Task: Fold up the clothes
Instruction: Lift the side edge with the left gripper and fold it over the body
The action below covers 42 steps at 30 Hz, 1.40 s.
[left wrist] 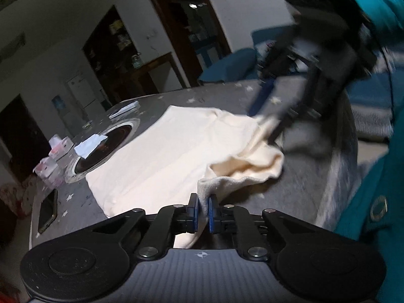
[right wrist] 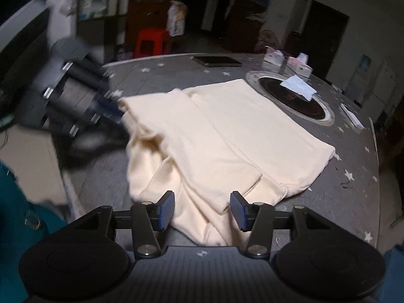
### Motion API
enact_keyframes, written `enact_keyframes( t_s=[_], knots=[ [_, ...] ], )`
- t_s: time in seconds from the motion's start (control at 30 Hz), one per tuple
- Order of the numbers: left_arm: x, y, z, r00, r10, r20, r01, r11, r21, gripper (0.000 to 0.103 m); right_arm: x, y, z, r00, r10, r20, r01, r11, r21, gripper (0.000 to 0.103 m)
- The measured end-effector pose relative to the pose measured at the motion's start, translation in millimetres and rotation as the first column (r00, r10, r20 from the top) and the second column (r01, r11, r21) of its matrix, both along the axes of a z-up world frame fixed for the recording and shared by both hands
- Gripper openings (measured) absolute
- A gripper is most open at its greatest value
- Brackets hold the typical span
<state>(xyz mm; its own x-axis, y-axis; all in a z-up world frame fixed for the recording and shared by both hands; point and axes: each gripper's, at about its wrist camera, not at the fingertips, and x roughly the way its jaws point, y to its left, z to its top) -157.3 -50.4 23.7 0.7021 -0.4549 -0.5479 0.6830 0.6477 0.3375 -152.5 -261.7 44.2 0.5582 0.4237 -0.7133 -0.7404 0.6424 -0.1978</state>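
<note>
Left gripper (left wrist: 203, 208): my pads pinch an edge of the cream garment (left wrist: 161, 156).
Right gripper (right wrist: 202, 210): jaws apart, hovering over the cloth's near end.
Garment: partly folded on the bench (right wrist: 341, 202).
Doing it well: I'd carry the pinched edge across, keeping it taut.
Count: one garment, two grippers, two tissue boxes (right wrist: 274, 56).

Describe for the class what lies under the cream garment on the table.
The cream garment rests on a grey star-patterned tablecloth. Its far edge reaches the round black hotplate's rim. Anything beneath the cloth is hidden.
</note>
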Motion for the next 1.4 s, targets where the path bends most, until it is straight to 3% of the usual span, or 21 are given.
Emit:
enact_keyframes(
  t_s=[0.13, 0.3, 0.37, 0.43, 0.53, 0.7, 0.83, 0.93, 1.1, 1.4],
  knots=[
    [24.9, 4.9, 11.7, 0.998, 0.047, -0.045, -0.05, 0.995, -0.085, 0.008, -8.6, 4.3, -4.0, 0.997, 0.069, 0.036, -0.068, 0.997, -0.046, 0.062],
    [41.9, 6.7, 13.6, 0.994, 0.069, -0.081, -0.078, 0.99, -0.116, 0.008, -7.9, 13.0, -15.6, 0.992, 0.101, 0.081, -0.096, 0.994, -0.06, 0.062],
    [45.4, 7.4, 12.9, 0.993, 0.073, -0.097, -0.084, 0.989, -0.12, 0.008, -1.6, 13.8, -18.9, 0.994, 0.083, 0.069, -0.081, 0.996, -0.038, 0.053],
    [42.4, 8.0, 11.0, 0.993, 0.065, -0.098, -0.076, 0.99, -0.118, 0.009, 4.7, 14.6, -22.1, 0.996, 0.066, 0.057, -0.065, 0.998, -0.016, 0.037],
    [32.9, 10.3, 8.3, 0.995, 0.052, -0.086, -0.061, 0.993, -0.1, 0.014, 16.0, 11.0, -18.7, 0.999, 0.032, 0.018, -0.033, 0.999, 0.025, 0.019],
    [15.2, 13.7, -0.2, 0.999, 0.037, -0.04, -0.038, 0.999, -0.023, 0.037, 27.6, 3.0, -10.4, 0.999, -0.005, -0.037, 0.008, 0.997, 0.083, 0.015],
    [8.7, 16.8, -11.4, 0.999, 0.034, -0.01, -0.034, 0.998, 0.057, 0.037, 31.9, 0.7, -6.9, 0.999, -0.02, -0.039, 0.024, 0.994, 0.105, 0.013],
    [7.5, 19.8, -17.6, 1.0, 0.027, 0.016, -0.029, 0.994, 0.102, 0.036, 33.3, 1.2, -5.0, 0.999, -0.033, -0.034, 0.036, 0.993, 0.115, 0.012],
    [11.0, 24.5, -17.4, 0.999, 0.047, 0.005, -0.047, 0.996, 0.08, 0.009, 31.1, 0.5, -6.1, 0.998, -0.057, -0.027, 0.06, 0.989, 0.133, 0.01],
    [-10.9, 29.1, 7.6, 0.998, 0.045, -0.042, -0.046, 0.998, -0.038, 0.005, 4.8, -9.6, 14.1, 0.998, -0.057, 0.009, 0.055, 0.986, 0.156, 0.009]
  ],
)
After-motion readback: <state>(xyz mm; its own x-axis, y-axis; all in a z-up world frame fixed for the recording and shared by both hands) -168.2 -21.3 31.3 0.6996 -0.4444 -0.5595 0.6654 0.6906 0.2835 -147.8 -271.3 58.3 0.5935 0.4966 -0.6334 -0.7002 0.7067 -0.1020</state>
